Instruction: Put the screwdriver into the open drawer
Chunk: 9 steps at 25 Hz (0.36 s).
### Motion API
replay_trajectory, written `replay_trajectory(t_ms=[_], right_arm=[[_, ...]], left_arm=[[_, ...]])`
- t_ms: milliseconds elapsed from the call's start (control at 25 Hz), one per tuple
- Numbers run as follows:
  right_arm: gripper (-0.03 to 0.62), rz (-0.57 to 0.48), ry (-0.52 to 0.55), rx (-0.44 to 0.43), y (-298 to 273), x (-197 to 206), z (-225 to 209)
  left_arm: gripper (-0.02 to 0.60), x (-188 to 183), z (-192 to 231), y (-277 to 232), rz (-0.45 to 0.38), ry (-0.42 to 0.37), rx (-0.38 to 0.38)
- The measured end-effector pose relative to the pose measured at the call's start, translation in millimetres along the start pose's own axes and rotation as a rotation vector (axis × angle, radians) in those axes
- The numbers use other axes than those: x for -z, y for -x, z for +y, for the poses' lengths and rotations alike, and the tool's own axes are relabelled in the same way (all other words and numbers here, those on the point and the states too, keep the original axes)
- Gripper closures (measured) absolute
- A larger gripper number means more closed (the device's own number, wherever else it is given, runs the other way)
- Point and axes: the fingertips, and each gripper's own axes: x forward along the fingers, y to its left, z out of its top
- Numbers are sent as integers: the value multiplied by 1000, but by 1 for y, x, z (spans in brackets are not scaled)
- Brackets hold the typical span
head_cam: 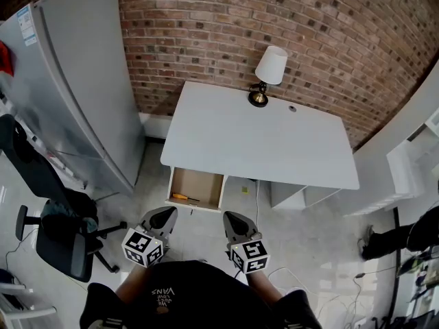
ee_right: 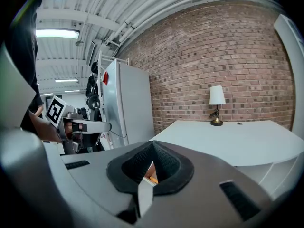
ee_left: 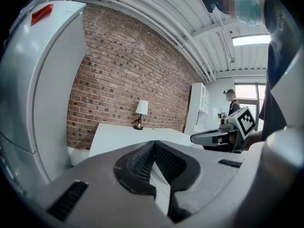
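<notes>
Rough red brick wall [head_cam: 274,19], smooth matt white desk [head_cam: 260,142], bare wooden drawer [head_cam: 199,184].

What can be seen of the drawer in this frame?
The drawer stands open, pulled out from under the left end of the desk in the head view. It is a shallow box with white walls and a tan, wood-like floor. A screwdriver with a yellow handle lies inside, close to the front wall. Nothing else shows in it.

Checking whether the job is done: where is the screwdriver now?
In the head view the screwdriver lies inside the open drawer under the white desk's left end, along its near edge.
</notes>
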Motion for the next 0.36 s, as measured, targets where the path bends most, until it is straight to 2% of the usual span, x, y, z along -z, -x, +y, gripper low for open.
replay_trajectory(t_ms=[360], right_arm=[[595,12,9,-15,-10,3,5]], left_arm=[[574,2,6,3,4,10,-10]])
